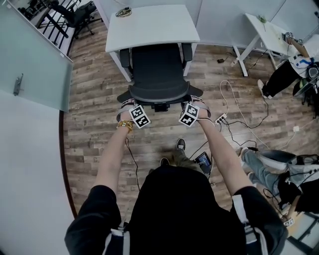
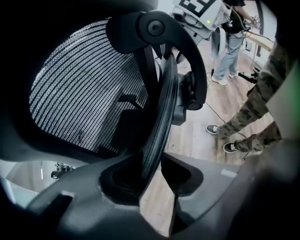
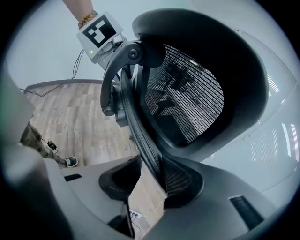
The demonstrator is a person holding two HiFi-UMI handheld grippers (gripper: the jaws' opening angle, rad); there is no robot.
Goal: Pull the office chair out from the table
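A black mesh office chair [image 1: 157,69] stands with its seat pushed partly under the white table [image 1: 149,27]. Both grippers sit on the top of its backrest. My left gripper [image 1: 127,103] is at the backrest's left side. In the left gripper view the dark backrest rim [image 2: 161,112] runs between the jaws of that gripper [image 2: 154,173], which is shut on it. My right gripper [image 1: 195,103] is at the right side. In the right gripper view the rim [image 3: 136,122] is clamped between the jaws of the right gripper [image 3: 150,180].
A dark coiled object [image 1: 123,11] lies on the table. A glass partition [image 1: 30,55] stands at left. Cables and a power strip [image 1: 222,118] lie on the wooden floor at right. A second white table [image 1: 269,35] and seated people [image 1: 284,79] are further right.
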